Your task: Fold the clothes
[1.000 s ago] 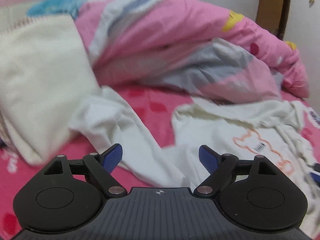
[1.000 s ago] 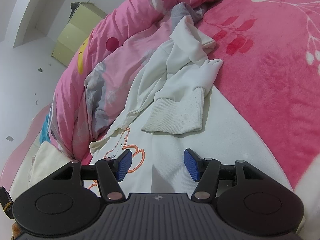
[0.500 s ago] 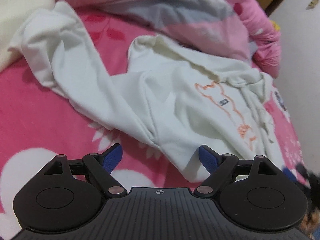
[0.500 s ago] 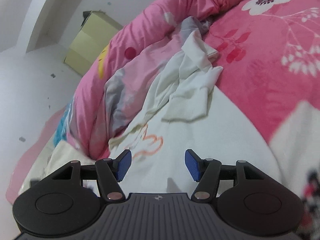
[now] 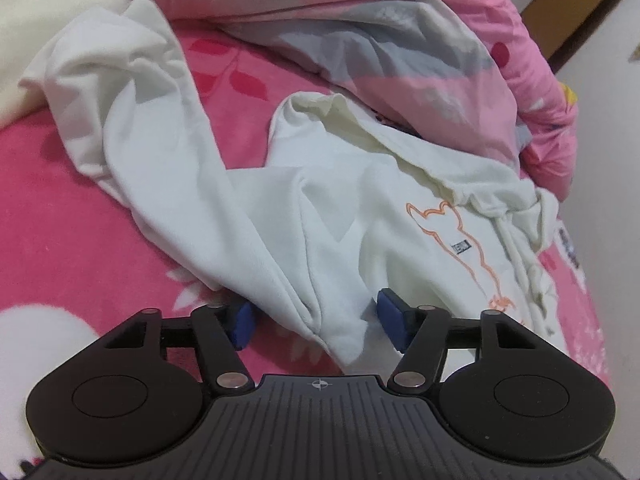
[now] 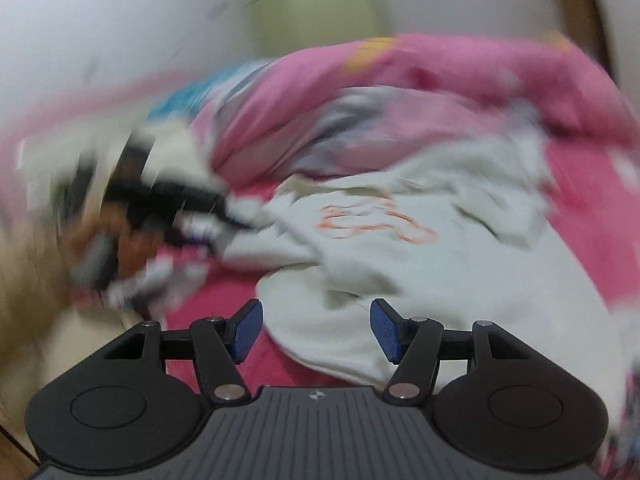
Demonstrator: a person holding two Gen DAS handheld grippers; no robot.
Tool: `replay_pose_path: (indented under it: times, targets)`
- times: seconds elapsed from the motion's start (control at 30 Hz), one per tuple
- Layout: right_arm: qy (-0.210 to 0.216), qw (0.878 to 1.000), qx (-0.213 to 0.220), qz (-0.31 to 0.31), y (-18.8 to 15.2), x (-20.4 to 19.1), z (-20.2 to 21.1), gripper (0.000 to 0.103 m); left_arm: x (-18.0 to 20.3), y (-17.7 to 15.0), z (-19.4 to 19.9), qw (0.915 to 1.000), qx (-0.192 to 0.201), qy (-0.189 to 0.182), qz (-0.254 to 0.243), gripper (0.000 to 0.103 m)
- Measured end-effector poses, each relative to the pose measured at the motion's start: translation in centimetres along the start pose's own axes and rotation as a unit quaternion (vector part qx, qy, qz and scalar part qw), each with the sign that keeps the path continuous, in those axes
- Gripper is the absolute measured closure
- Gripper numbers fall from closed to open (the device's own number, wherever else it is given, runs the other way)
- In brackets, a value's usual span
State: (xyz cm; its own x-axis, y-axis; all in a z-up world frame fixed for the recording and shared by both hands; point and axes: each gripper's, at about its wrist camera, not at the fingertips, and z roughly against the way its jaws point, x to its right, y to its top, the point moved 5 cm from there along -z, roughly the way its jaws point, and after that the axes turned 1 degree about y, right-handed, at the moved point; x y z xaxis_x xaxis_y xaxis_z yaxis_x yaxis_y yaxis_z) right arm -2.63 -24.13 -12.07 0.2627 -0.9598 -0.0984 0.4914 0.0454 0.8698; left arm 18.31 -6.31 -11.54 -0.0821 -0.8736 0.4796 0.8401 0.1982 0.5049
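A white hoodie [image 5: 360, 216] with an orange outline print lies crumpled on the pink bed, one sleeve [image 5: 132, 92] stretched away to the upper left. My left gripper [image 5: 316, 326] is open, its blue pads on either side of the hoodie's bunched lower corner. The right wrist view is motion-blurred; there the same hoodie [image 6: 400, 248] spreads ahead, and my right gripper [image 6: 316, 330] is open over its near hem. The left gripper [image 6: 192, 208] and a hand show as a dark blur at the hoodie's left corner.
A pink and grey quilt [image 5: 360, 28] is heaped along the far side of the bed. A cream blanket [image 5: 24, 60] lies at the left. The pink flowered bedspread [image 5: 80, 220] shows around the garment. A wall [image 5: 608, 160] borders the right side.
My left gripper has dropped forward to the hoodie's lower corner, which now lies between its pads. My right gripper has swung quickly, now facing the hoodie from its hem side.
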Motion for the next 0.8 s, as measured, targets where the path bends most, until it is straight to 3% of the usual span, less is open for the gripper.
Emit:
replay_pose_path:
  times: [0.13,0.33,0.4,0.47,0.6,0.8]
  targets:
    - [0.002,0.994,-0.021,0.106,0.2,-3.6,-4.9,0.043,-0.2,0.1,-0.1,1.0,0.001,-0.003,0.006,0.046]
    - [-0.002,0.989,-0.055,0.137,-0.1,-4.2,-10.2,0.051,0.3,0.3,-0.7,0.9996,0.005,0.017,-0.023,0.054]
    - [-0.009,0.99,-0.051,0.133,-0.1,-3.8,-10.7,0.057,0.5,0.3,-1.0,0.9992,0.007,0.023,-0.032,0.059]
    - [-0.012,0.991,-0.045,0.129,-0.1,-3.6,-10.9,0.069,0.7,0.4,-1.2,0.9986,0.008,0.03,-0.042,0.065]
    - [-0.013,0.991,-0.032,0.126,-0.1,-3.2,-10.8,0.092,0.9,0.8,-1.5,0.9982,0.01,0.032,-0.05,0.088]
    - [0.031,0.999,0.006,0.039,1.6,-1.3,-8.9,0.097,1.5,2.5,0.1,0.9962,0.057,0.03,-0.06,0.094]
